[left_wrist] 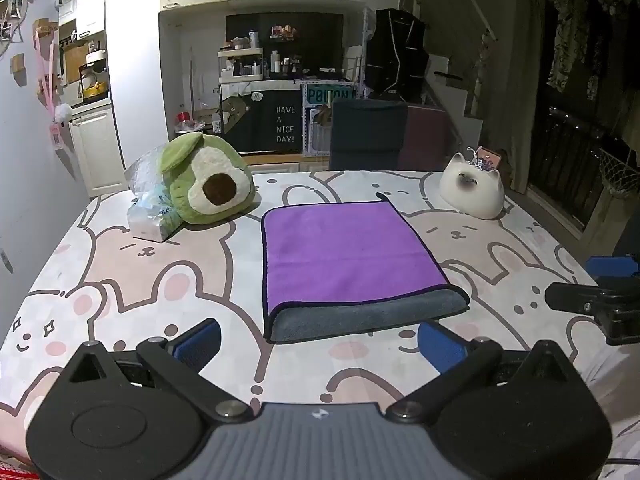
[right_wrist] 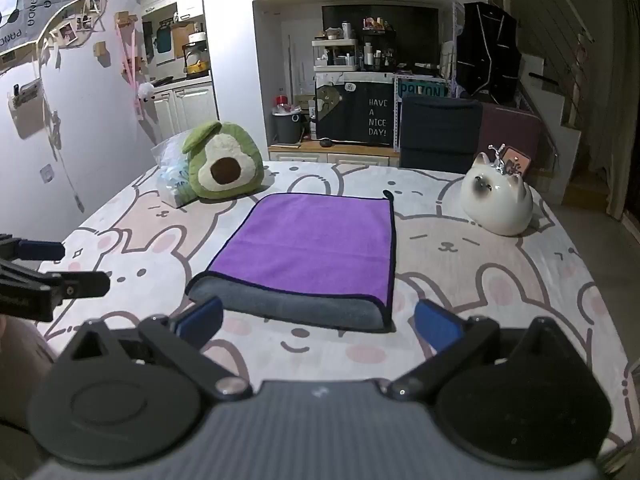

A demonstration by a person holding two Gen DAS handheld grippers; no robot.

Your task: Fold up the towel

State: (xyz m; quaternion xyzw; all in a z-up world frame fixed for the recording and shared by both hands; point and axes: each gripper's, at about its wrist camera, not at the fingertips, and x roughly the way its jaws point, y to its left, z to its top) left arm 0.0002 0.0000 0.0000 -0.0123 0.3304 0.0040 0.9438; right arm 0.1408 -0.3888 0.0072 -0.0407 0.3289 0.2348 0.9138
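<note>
Folded towel point(left_wrist: 348, 264) lies flat; left gripper point(left_wrist: 320, 342) and right gripper point(right_wrist: 318, 322) spread wide, empty; each gripper is edge-cropped in the other's view.

Table point(left_wrist: 100, 264) covered by a cloth printed with cartoon rabbits in pink, white and beige; at centre, a folded towel point(left_wrist: 344, 256), purple face up, its grey underside showing along the rolled near edge, a small loop at its far right corner; far left, an avocado plush point(left_wrist: 208, 184), with a clear plastic tissue pack point(left_wrist: 150, 216) touching its left side; far right, a white ceramic cat head point(left_wrist: 474, 190), well apart from the towel.
</note>
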